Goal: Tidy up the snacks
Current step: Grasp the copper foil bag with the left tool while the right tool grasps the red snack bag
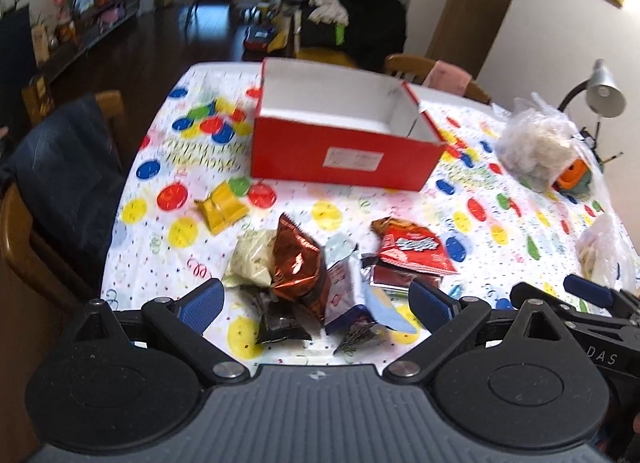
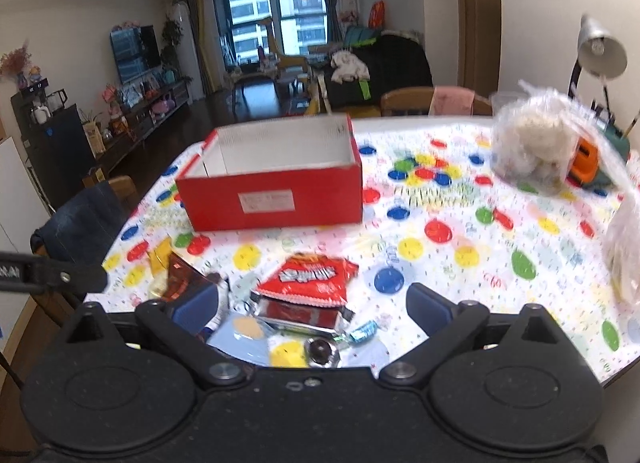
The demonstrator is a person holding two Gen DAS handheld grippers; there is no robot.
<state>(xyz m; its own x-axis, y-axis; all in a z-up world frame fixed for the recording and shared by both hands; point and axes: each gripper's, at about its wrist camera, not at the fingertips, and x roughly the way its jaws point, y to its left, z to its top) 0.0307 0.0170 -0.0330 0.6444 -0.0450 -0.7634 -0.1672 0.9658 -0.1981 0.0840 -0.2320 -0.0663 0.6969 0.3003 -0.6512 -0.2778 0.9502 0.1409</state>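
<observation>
On the near surface (image 1: 520,191), we are hovering both hand-held grippers, left (image 1: 316,303) and right (image 2: 314,309), released and empty, over the snack pile (image 1: 316,267); red box (image 1: 344,143) standing empty beyond. We are advising one packet per pinch, topmost first.

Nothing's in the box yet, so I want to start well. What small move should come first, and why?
Probably lower the open right hand-held gripper onto the red snack bag just ahead of its fingers. That bag lies on top of the pile, unobstructed, and the red box behind it stands open and looks empty. The left hand-held gripper is open too.
</observation>
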